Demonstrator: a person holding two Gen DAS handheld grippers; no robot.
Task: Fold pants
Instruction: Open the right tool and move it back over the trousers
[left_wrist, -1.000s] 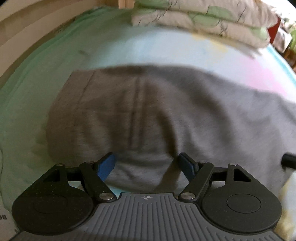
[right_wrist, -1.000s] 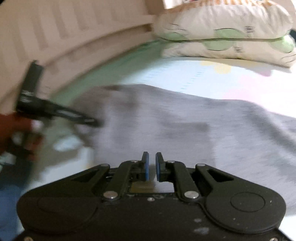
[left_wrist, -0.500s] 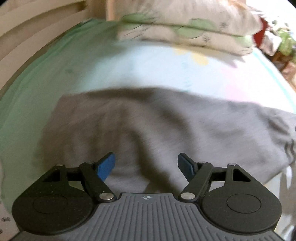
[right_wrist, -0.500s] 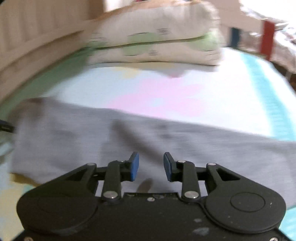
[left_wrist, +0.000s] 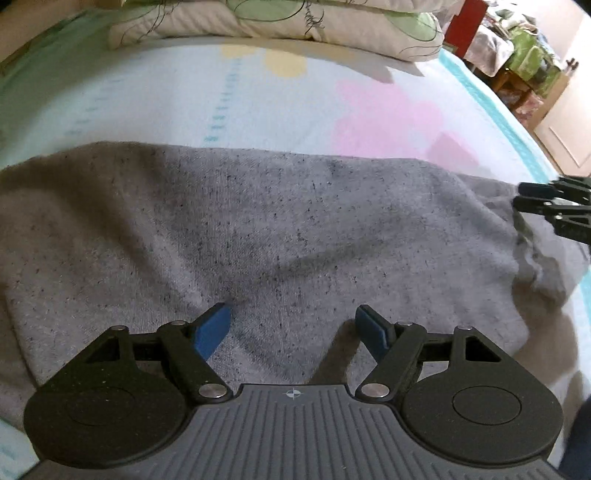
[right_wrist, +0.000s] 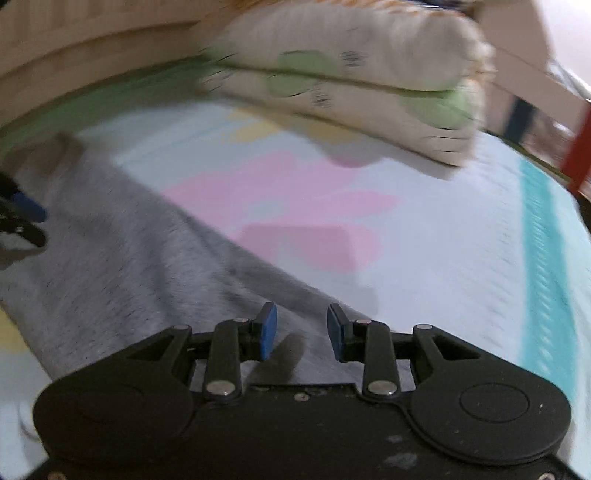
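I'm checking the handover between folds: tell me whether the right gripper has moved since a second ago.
Yes. The right gripper has swung rightwards along the grey pants: the stacked pillows slid left in its view. Its jaws have just been opening, nothing pinched.

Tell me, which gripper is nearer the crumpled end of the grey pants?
Right. The right gripper hangs beside the crumpled end; the left gripper hangs over the pants' middle.

The grey knit pants (left_wrist: 280, 221) lie spread across the pastel patterned bed sheet (left_wrist: 155, 99). Behind them, two stacked cream-and-green pillows (left_wrist: 280, 18) rest at the bed's head, well apart from the pants.
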